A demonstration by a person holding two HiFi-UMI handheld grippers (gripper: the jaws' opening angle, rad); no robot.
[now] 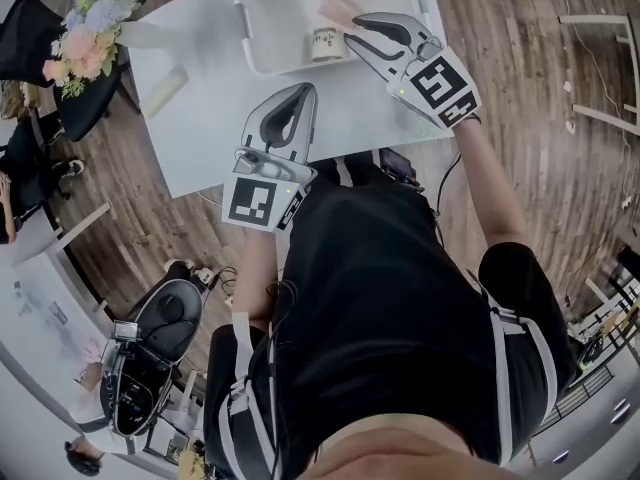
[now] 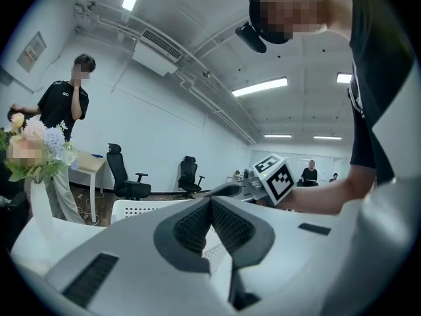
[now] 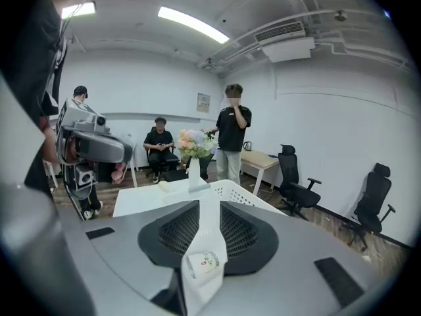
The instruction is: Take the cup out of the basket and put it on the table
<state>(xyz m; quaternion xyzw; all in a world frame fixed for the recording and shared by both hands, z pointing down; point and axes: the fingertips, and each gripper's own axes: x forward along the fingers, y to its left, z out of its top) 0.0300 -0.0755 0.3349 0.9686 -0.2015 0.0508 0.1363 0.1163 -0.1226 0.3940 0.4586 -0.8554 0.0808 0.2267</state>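
A small white cup [image 1: 325,44] with a printed band sits inside the white perforated basket [image 1: 245,28] at the table's far side. My right gripper [image 1: 352,34] reaches over the basket's right part, its tips just right of the cup. In the right gripper view a narrow gap runs between the jaws [image 3: 209,199], and the cup [image 3: 202,263] shows through it, below the pads and not pressed by them. My left gripper [image 1: 308,90] hovers over the white table [image 1: 200,138] in front of the basket. Its pads [image 2: 197,226] meet with nothing between them.
A pale pink object [image 1: 338,8] lies in the basket behind the cup. A vase of flowers [image 1: 90,28] stands at the table's left corner, with a beige block [image 1: 165,90] near it. Office chairs and several people stand around the room.
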